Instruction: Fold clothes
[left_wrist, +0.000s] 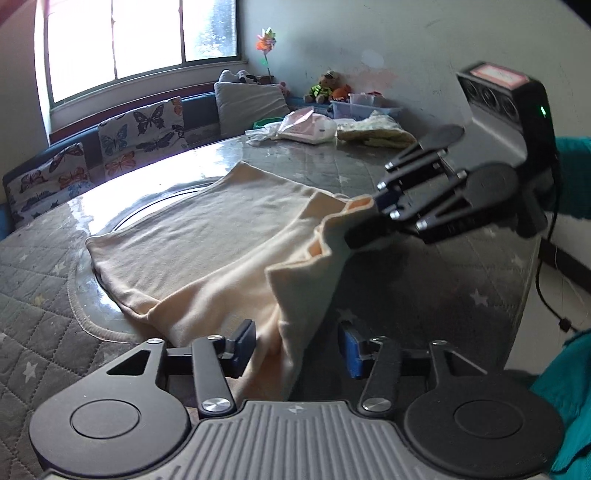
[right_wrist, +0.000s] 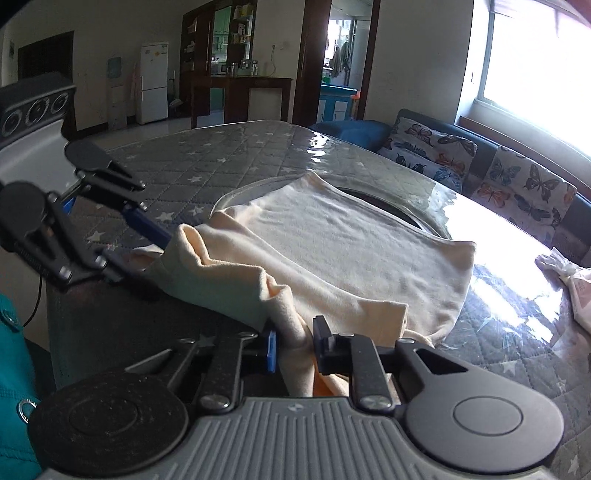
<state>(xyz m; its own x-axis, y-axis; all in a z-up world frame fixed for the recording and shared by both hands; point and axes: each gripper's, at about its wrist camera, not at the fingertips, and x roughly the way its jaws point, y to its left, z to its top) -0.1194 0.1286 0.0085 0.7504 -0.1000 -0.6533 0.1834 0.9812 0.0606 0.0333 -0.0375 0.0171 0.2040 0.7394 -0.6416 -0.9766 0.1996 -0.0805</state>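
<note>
A cream, soft knit garment (left_wrist: 207, 236) lies spread on the grey quilted, star-patterned table (left_wrist: 40, 280), its near edge lifted off the surface. Both grippers are clamped on that edge: the left gripper (left_wrist: 297, 350) pinches a hanging fold, the right gripper (right_wrist: 293, 345) another bunch. To fold cleanly, I judge both should travel level and together, keeping the edge taut. Only the right wrist view shows the garment's far hem (right_wrist: 373, 206) reaching the table's round inset.
</note>
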